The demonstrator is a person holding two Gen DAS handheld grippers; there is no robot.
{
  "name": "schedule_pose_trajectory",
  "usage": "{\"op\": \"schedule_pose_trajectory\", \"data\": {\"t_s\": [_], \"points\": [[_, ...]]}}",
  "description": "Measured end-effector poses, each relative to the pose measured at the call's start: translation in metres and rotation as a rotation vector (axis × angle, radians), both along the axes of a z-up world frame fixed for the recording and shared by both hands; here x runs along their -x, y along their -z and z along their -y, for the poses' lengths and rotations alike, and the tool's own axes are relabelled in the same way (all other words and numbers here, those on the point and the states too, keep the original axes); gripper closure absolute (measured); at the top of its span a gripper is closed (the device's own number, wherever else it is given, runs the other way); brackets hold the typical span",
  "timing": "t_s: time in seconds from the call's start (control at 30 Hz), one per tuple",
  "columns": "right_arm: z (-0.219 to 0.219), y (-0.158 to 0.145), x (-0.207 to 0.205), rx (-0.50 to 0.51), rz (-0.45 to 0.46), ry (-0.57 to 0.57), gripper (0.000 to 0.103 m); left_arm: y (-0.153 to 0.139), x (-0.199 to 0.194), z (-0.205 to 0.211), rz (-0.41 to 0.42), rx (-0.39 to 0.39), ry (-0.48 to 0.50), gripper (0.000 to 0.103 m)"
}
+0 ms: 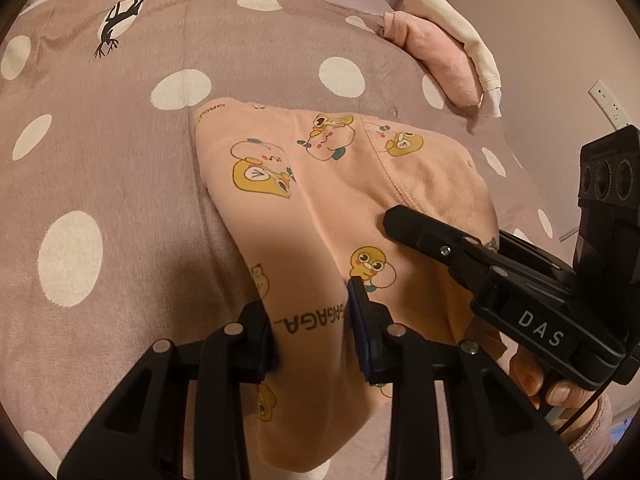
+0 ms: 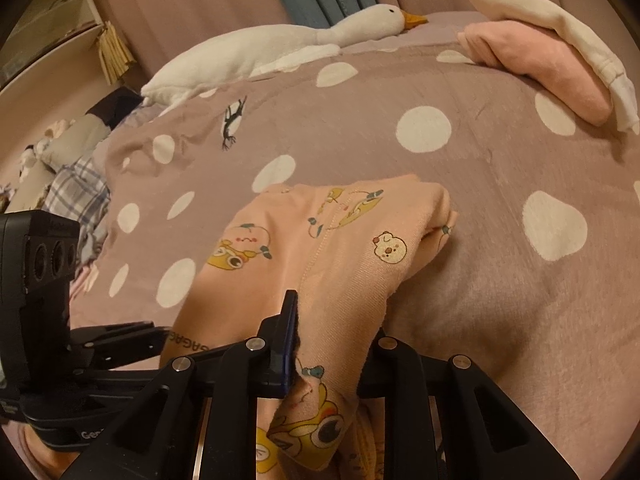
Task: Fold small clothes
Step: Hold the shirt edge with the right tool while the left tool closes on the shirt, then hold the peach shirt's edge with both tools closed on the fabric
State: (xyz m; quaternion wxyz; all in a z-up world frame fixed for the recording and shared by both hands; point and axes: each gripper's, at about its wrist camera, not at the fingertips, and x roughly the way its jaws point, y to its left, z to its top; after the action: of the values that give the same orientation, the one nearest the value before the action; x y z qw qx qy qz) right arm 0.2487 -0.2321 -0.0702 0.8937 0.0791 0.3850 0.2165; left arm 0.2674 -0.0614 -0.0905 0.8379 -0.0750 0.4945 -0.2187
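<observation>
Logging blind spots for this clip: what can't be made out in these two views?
- Right gripper: in the right wrist view its right finger is hidden under the peach garment.
- Garment type: sleeves or legs not discernible; folds hide its shape and the near end runs off the bottom edge.
- Left gripper: whether the pads pinch the cloth cannot be told in the left wrist view.
- Folded pile: too bundled to identify the pieces.

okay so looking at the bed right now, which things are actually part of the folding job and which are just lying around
Part of the job:
peach cartoon-print garment
left hand-held gripper
right hand-held gripper
folded pink and cream clothes

Lying about:
goose plush
plaid cloth
polka-dot bedspread
</observation>
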Motion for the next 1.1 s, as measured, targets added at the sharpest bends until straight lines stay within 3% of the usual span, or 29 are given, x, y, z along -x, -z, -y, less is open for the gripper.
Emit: {"op": "schedule_pose_trajectory", "data": {"t_s": [1.1], "points": [[0.003, -0.028, 0.035, -0.050, 0.069, -0.020, 0.083, -0.025, 0.035, -0.006, 0.054, 0.029, 0.021, 0.074]]}}
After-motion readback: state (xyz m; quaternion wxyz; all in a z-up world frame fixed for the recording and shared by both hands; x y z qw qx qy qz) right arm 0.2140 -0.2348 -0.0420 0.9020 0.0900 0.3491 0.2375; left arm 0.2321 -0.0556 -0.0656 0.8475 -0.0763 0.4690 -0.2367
